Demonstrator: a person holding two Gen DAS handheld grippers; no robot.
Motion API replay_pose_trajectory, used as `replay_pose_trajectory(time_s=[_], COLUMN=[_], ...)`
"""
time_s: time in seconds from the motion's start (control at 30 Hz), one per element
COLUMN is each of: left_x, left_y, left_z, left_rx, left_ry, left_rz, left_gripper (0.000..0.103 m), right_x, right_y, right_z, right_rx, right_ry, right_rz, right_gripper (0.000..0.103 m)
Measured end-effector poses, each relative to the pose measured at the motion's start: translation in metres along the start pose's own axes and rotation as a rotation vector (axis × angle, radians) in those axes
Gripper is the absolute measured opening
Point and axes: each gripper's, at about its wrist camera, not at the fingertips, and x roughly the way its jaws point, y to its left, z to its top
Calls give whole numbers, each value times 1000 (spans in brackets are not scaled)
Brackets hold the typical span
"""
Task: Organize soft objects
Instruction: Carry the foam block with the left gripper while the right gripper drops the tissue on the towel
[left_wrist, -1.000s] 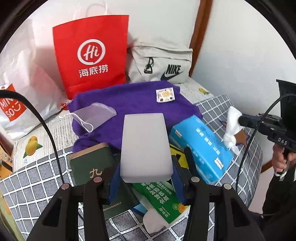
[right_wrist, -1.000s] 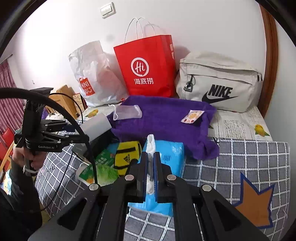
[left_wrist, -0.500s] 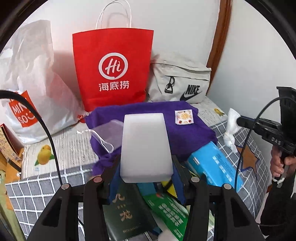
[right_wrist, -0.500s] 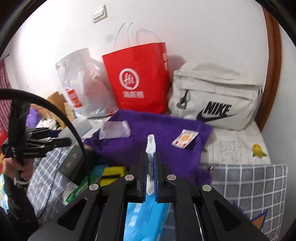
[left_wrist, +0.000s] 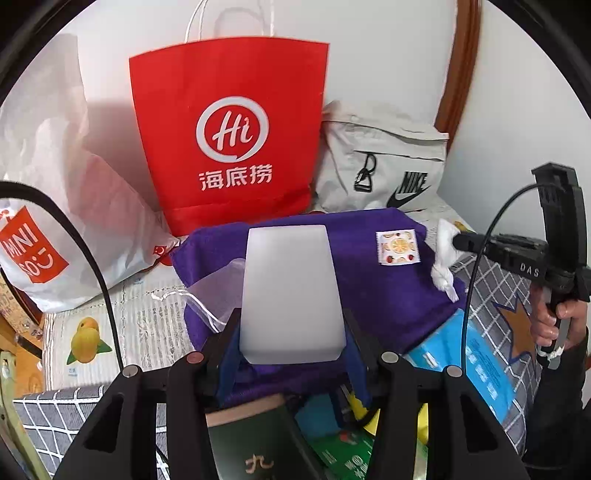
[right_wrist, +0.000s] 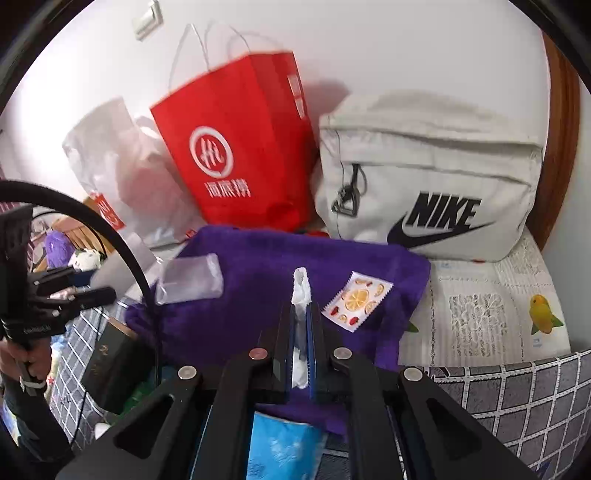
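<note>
My left gripper (left_wrist: 290, 354) is shut on a white sponge block (left_wrist: 290, 291) and holds it above the purple towel (left_wrist: 373, 295). My right gripper (right_wrist: 302, 317) is shut on a crumpled white tissue (right_wrist: 301, 291), also above the purple towel (right_wrist: 258, 291); in the left wrist view that tissue (left_wrist: 443, 258) hangs from the right gripper's tip at the towel's right edge. A small fruit-print sachet (right_wrist: 356, 301) and a clear pouch (right_wrist: 190, 278) lie on the towel. A blue tissue pack (left_wrist: 476, 365) lies below the towel.
A red paper bag (left_wrist: 229, 136), a white Miniso plastic bag (left_wrist: 48, 206) and a grey Nike bag (right_wrist: 428, 184) stand against the wall. A green book (left_wrist: 255, 446) and green and yellow packets (left_wrist: 351, 450) lie near the front on the checked cloth (right_wrist: 517, 398).
Both grippers have moved forward toward the wall with their loads held; the bags loom larger, and the blue pack and book have slid lower in view.
</note>
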Motion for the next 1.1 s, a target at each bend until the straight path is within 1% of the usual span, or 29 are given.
replay_pose_trajectory(time_s=[0.07,0.13,0.3,0.43,0.47,0.6,0.77,0.83,0.87,0.9,0.93,0.97,1.0,1.03,1.1], left_x=[8,13,31,45,47,59,74,80,82,84,87,90,93,97,103], left_y=[4,5,12,13,14,17,26,27,27,26,25,25,25,25,24], left_z=[2,3,5,3,3,2,5,5,6,6,8,9,11,13,16], left_rx=[-10,-8,-30,-36,-36,-41,-69,-71,-68,-62,-52,-46,-41,-39,-28], left_ry=[11,15,36,59,65,95,132,153,160,163,167,174,182,190,209], left_rz=[7,15,19,34,42,87,108,109,109,111,116,121,128,141,151], left_gripper=[47,47,47,47,47,48,48,48,48,48,49,49,49,49,49], right_x=[7,14,34,45,47,49,50,50,50,49,48,47,45,42,38], right_y=[-5,-11,-20,-26,-27,-30,-35,-36,-37,-37,-37,-36,-35,-34,-31], right_z=[-2,-3,-10,-13,-14,-18,-21,-22,-22,-23,-23,-23,-24,-24,-22], right_rx=[15,30,45,68,67,76,89,95,93,87,81,71,59,52,38], right_ry=[17,42,92,99,100,91,90,89,88,83,75,66,54,41,27], right_rz=[6,32,20,-1,-11,-5,-8,-7,-12,-23,-36,-52,-69,-75,-61], right_gripper=[6,6,6,6,8,10,10,13,17,25,31,42,49,51,52])
